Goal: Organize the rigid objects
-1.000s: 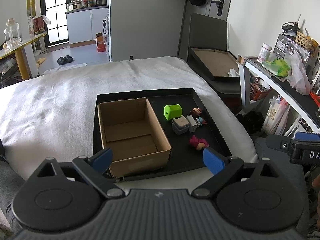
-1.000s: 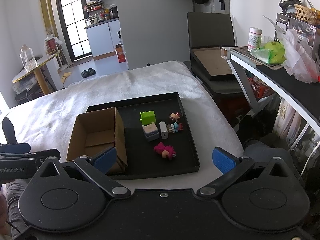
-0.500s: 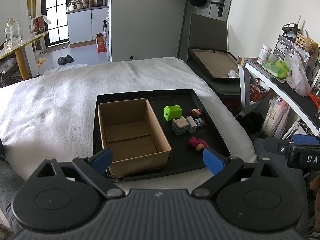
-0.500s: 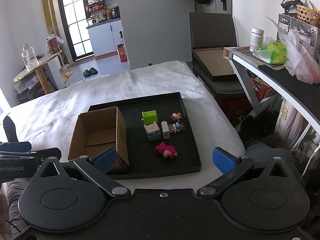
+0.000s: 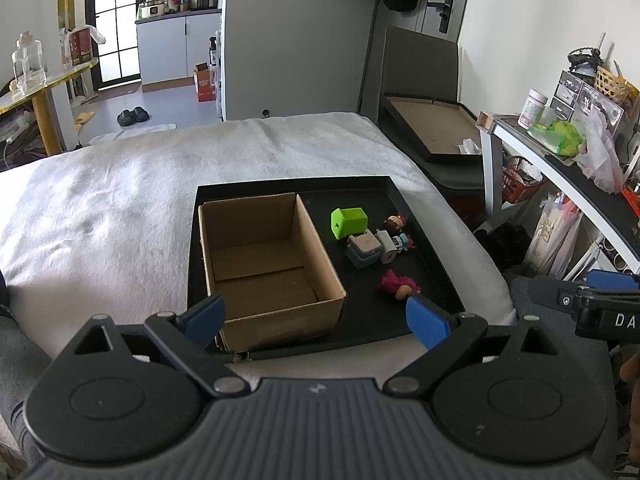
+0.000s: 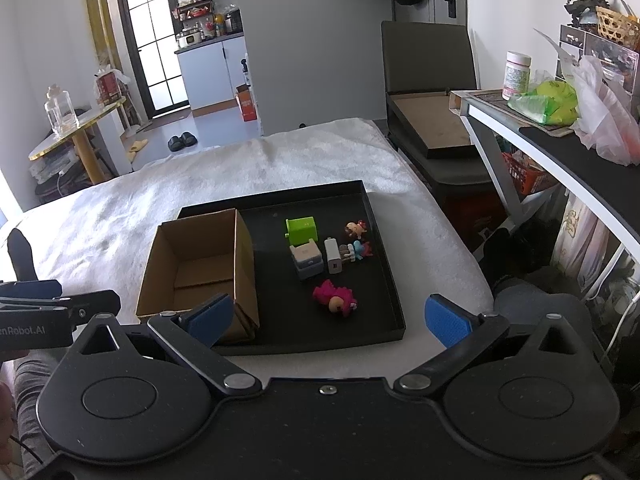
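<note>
Nearest me, the left gripper (image 5: 316, 314) hung with its blue pads spread wide and nothing between them, poised over the near edge of the black tray (image 5: 432, 240); the right gripper (image 6: 328, 316) was likewise wide open and empty, held just short of the same tray's near rim. The tray lay on a white blanket (image 5: 120, 200). On its left half stood an open cardboard box (image 5: 264, 256), flaps down inside, with nothing in it. On the right half, closest to me, a small pink figure (image 6: 335, 297) lay on its side. Just beyond it sat a grey block toy (image 6: 307, 258) touching a small white charger-like block (image 6: 333, 261), with a tiny blue-and-red figure (image 6: 360, 250) at its right. Farther still sat a lime-green cube (image 6: 302, 230) and, to its right, a small brown-haired doll (image 6: 355, 229) near the tray's right wall. Against the frames from a second before, I saw the toys and box in the same places; both grippers had edged slightly closer to the tray, their jaws as wide as before.
</note>
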{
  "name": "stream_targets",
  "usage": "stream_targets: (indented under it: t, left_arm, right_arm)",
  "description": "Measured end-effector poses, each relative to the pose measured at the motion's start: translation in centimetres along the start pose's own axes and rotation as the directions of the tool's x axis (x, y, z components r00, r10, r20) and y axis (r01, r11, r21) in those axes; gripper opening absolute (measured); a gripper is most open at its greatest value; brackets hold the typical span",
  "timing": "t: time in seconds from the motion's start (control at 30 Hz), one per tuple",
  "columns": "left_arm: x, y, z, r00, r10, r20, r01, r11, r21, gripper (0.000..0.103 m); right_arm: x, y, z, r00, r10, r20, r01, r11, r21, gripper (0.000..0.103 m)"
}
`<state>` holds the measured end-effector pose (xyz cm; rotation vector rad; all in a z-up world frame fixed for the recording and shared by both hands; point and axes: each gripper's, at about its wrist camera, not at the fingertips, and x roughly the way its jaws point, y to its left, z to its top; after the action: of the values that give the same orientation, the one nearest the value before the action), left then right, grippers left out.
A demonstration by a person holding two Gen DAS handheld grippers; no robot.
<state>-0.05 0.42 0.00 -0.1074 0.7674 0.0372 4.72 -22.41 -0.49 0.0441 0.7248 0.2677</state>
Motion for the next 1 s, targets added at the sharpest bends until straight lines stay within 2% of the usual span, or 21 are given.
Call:
stream_targets:
  t: [1.0]
  left_arm:
    - [0.40,0.29,0.10,1.000,0.005,0.008,-0.005,1.000,-0.016,0.096]
  right_arm:
    - [0.47,-0.24,0.13,1.000,-0.014,-0.002,0.014,1.000,-0.014,0.103]
